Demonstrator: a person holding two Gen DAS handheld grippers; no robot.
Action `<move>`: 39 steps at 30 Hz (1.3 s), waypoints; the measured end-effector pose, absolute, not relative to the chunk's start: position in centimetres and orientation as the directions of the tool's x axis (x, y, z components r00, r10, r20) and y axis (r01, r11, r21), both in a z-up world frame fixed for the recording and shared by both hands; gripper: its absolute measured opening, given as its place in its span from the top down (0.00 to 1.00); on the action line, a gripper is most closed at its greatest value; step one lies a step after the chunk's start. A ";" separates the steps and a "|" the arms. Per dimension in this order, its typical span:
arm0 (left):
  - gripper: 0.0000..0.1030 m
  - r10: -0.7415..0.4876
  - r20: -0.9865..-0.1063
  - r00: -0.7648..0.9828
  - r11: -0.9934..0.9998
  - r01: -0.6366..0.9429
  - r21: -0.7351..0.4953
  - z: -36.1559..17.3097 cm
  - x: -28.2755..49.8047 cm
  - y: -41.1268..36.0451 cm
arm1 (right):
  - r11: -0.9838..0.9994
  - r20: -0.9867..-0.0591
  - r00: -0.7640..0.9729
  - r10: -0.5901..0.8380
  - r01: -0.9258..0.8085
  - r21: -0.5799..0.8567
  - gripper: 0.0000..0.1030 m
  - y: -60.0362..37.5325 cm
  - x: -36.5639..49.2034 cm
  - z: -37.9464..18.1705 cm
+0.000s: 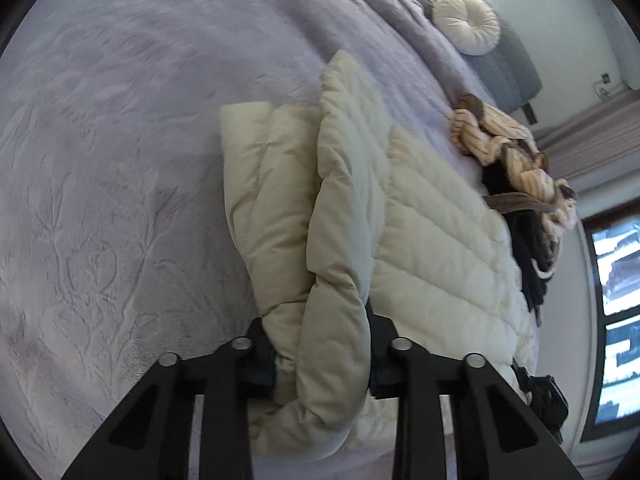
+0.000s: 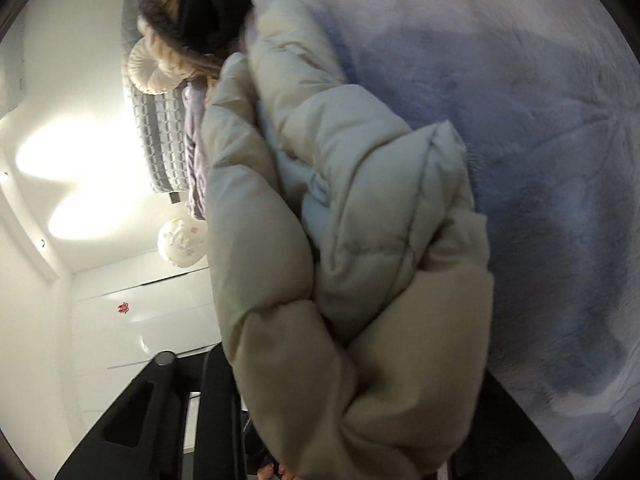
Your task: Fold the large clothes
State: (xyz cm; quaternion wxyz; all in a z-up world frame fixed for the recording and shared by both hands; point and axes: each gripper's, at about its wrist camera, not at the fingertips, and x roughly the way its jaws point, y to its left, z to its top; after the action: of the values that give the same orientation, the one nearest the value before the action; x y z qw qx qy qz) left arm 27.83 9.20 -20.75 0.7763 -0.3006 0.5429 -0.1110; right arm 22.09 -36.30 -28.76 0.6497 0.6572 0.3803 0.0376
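A cream quilted puffer jacket [image 1: 420,240] lies on the lavender bed cover [image 1: 120,140]. My left gripper [image 1: 322,344] is shut on a puffy fold of the jacket, a sleeve or edge that runs up from the jaws over the jacket body. In the right wrist view the jacket [image 2: 352,240] fills the middle, bunched and lifted above the cover [image 2: 540,120]. My right gripper [image 2: 352,400] is shut on that bunched jacket; its fingertips are hidden by the fabric.
A pile of other clothes, striped beige [image 1: 516,148] and black [image 1: 524,256], lies beyond the jacket. A round white cushion [image 1: 466,22] rests against the grey headboard [image 1: 508,68]. A window [image 1: 616,312] is at right. White wardrobe doors [image 2: 140,328] show in the right wrist view.
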 end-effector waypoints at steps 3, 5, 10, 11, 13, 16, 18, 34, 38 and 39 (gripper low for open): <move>0.71 -0.526 -0.751 0.400 0.780 -0.123 -0.613 -19.2 27.2 9.7 | 0.122 -0.408 0.721 0.560 0.416 0.901 0.75 -36.0 21.7 -28.3; 0.71 -0.537 -0.744 0.398 0.780 -0.100 -0.617 -18.2 26.4 10.0 | 0.131 -0.401 0.719 0.567 0.402 0.906 0.75 -35.9 21.2 -27.7; 0.71 -0.565 -0.731 0.383 0.780 -0.041 -0.624 -16.0 23.7 10.4 | 0.139 -0.397 0.717 0.573 0.392 0.909 0.75 -35.4 19.1 -26.5; 0.71 -0.567 -0.731 0.379 0.781 -0.034 -0.624 -15.7 23.1 10.5 | 0.135 -0.395 0.718 0.573 0.392 0.910 0.75 -35.5 18.4 -26.4; 0.71 -0.579 -0.730 0.362 0.778 -0.022 -0.628 -15.3 21.7 10.9 | 0.126 -0.393 0.718 0.574 0.397 0.909 0.75 -35.0 16.7 -26.2; 0.71 -0.588 -0.738 0.331 0.780 -0.008 -0.626 -14.9 19.4 11.5 | 0.106 -0.395 0.719 0.572 0.412 0.905 0.75 -34.8 15.2 -26.2; 0.71 -0.592 -0.742 0.314 0.782 -0.001 -0.624 -14.7 17.9 11.9 | 0.095 -0.399 0.718 0.570 0.424 0.900 0.75 -35.4 15.4 -25.9; 0.70 -0.483 -0.863 0.146 0.873 0.000 -0.488 -18.1 10.0 13.8 | 0.151 -0.547 0.640 0.539 0.565 0.811 0.75 -33.8 11.3 -28.3; 0.69 -0.451 -0.883 0.132 0.890 -0.011 -0.456 -18.0 10.1 13.3 | 0.201 -0.593 0.602 0.534 0.591 0.781 0.69 -34.0 12.4 -28.2; 0.65 -0.429 -0.894 0.129 0.900 -0.017 -0.435 -17.9 10.2 13.1 | 0.204 -0.601 0.594 0.535 0.600 0.774 0.68 -34.1 12.8 -28.3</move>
State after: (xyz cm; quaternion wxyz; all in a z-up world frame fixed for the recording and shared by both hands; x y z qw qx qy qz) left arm 10.18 13.08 -17.91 0.7310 -0.1729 0.6448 -0.1412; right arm 12.78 -34.06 -28.30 0.6321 0.6304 0.4500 -0.0258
